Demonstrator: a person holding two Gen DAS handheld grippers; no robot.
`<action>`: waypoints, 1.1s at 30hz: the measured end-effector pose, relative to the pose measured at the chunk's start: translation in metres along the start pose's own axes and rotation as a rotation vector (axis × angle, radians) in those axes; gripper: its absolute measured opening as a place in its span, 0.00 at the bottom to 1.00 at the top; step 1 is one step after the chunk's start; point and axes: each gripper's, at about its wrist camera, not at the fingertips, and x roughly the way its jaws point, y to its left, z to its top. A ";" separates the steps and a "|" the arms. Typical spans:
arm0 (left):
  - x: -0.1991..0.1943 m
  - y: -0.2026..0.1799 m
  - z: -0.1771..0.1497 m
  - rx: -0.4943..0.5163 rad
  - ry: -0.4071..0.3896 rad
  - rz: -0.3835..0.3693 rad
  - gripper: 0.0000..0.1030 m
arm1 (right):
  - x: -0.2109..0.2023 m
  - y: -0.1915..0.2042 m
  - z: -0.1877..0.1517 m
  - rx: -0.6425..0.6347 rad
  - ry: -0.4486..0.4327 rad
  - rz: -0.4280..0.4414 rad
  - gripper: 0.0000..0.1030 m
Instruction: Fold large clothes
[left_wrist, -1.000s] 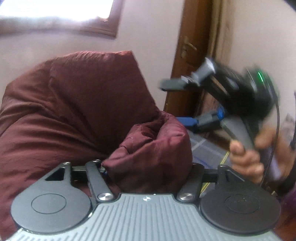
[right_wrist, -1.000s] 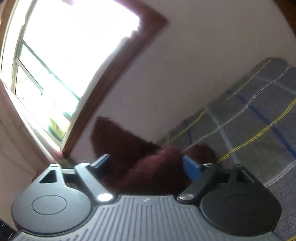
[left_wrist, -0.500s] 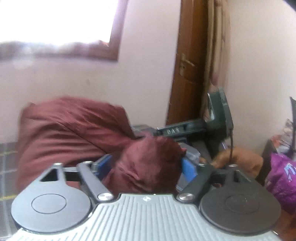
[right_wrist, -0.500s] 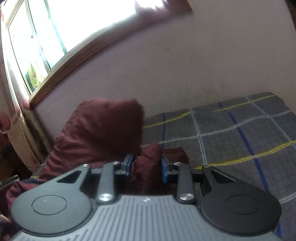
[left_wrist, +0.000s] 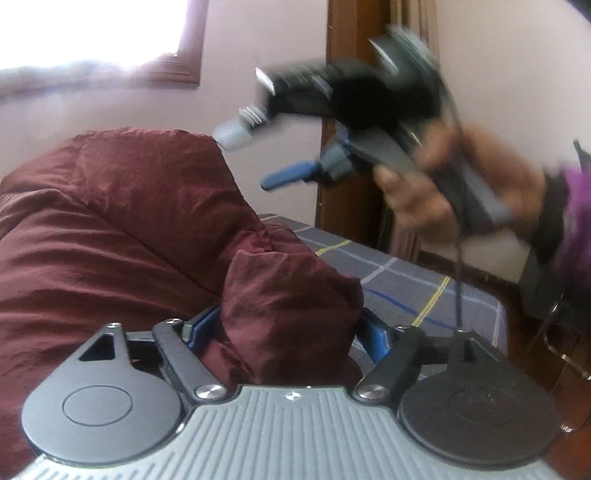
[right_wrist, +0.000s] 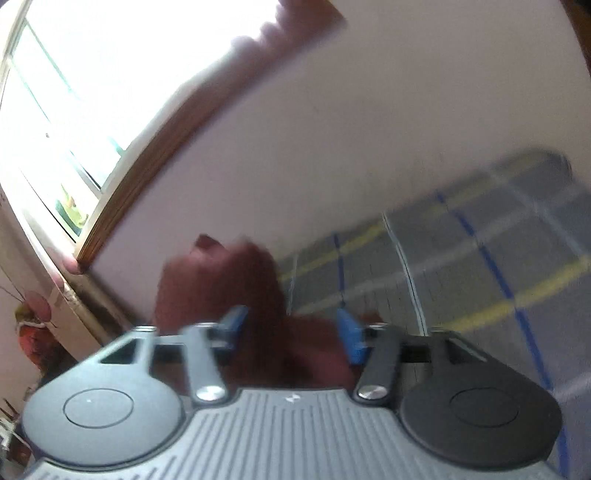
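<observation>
- Left gripper (left_wrist: 286, 325): ribbed grey housing, two black round discs beside it, black link arms with silver screws, blue finger pads.
- Right gripper (left_wrist: 251, 151): black body, blue finger, thin black cable below it.
- Purple sleeve (left_wrist: 576, 206) behind the right gripper.

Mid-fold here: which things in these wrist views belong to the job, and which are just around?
Part of the job:
- maroon garment
- left gripper, jaws opening, cloth bunched between them
- right gripper, jaws opening
- checked bed cover, the work surface

Just around:
- window
- wooden door
- purple bag
</observation>
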 end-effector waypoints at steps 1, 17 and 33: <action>0.003 -0.003 -0.001 0.013 0.001 0.001 0.80 | 0.014 0.008 0.005 -0.040 0.017 -0.017 0.86; -0.047 0.018 0.012 -0.106 -0.150 0.025 0.74 | 0.014 0.039 -0.052 -0.438 0.018 -0.221 0.12; -0.002 0.032 0.002 -0.146 -0.030 -0.095 0.46 | -0.018 -0.014 -0.091 0.056 0.126 -0.010 0.75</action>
